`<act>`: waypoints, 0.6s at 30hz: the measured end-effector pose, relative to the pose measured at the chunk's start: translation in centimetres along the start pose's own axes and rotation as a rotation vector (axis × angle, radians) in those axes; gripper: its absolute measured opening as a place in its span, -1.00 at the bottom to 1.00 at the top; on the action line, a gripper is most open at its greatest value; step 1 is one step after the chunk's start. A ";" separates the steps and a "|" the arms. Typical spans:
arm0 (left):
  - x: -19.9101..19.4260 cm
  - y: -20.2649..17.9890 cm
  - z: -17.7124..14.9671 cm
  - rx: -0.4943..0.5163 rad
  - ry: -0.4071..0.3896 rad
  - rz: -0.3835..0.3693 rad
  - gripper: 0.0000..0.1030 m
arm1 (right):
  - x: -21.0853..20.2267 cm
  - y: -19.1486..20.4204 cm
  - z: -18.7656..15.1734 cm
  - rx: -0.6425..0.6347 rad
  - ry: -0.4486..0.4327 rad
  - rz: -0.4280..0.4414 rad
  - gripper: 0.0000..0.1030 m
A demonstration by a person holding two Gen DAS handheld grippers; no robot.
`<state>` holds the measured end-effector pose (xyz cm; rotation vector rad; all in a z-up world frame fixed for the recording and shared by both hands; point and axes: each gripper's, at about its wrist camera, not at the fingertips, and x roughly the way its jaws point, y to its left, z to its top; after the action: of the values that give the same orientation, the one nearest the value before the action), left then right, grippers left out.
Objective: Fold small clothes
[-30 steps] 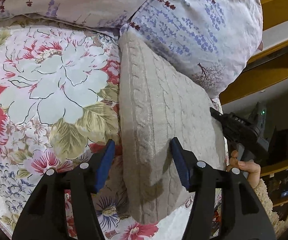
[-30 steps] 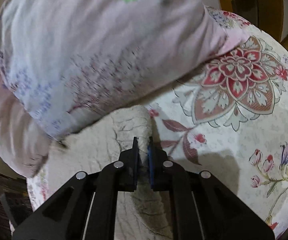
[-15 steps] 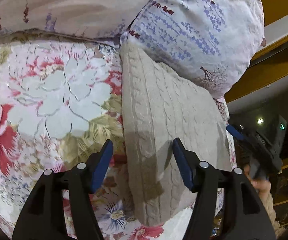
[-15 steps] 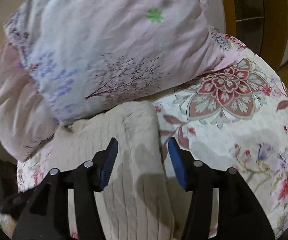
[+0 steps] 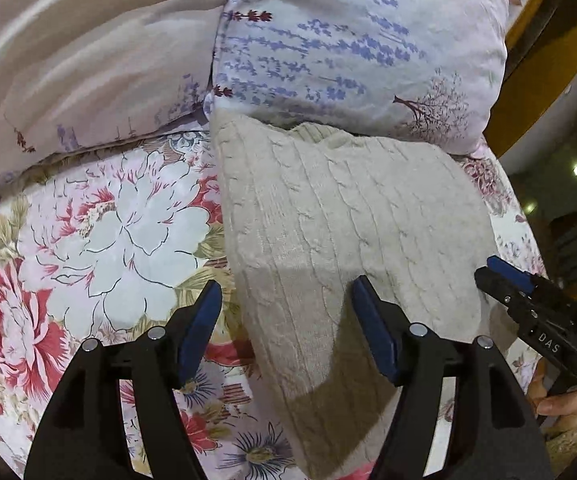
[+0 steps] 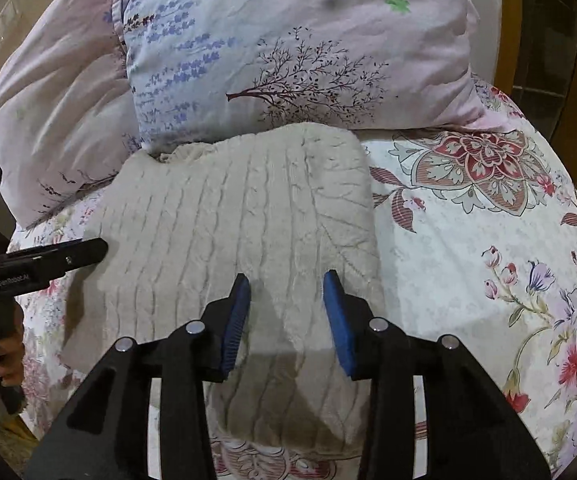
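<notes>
A beige cable-knit sweater [image 5: 340, 240] lies folded flat on the floral bedsheet, its far edge against a pillow; it also shows in the right wrist view [image 6: 248, 216]. My left gripper [image 5: 286, 308] is open and empty, hovering over the sweater's near left edge. My right gripper [image 6: 287, 296] is open and empty, above the sweater's near right part. The right gripper also shows at the right edge of the left wrist view [image 5: 504, 272], and the left gripper at the left edge of the right wrist view [image 6: 88, 248].
A pale pillow with lavender and tree prints [image 5: 360, 48] [image 6: 296, 52] leans over the sweater's far edge. A pinkish duvet [image 5: 80, 52] lies to its left. The floral bedsheet [image 6: 468, 248] spreads right of the sweater. A wooden frame [image 5: 536, 64] stands past the bed.
My right gripper, shut on a fold of the sweater a second ago, has opened, let go and pulled back. The left gripper stayed open and shifted a little nearer the pillows.
</notes>
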<state>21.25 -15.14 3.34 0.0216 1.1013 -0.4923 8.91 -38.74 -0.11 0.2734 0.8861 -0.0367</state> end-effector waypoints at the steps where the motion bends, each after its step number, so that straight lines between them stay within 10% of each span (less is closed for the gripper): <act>1: 0.4 -0.4 0.2 0.004 0.003 0.005 0.35 | 0.1 -0.1 0.0 0.005 -0.002 0.002 -0.24; 8: 1.5 0.4 -0.4 -0.034 0.025 -0.021 0.51 | 0.4 -0.6 -0.4 0.002 -0.013 0.012 -0.20; 18: -1.6 6.3 0.5 -0.205 0.054 -0.203 0.49 | -1.3 -6.4 5.0 0.281 0.057 0.206 0.57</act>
<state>23.52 -9.00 3.56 -0.2600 1.2087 -0.5608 10.96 -46.24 2.53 0.6298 0.9049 0.0385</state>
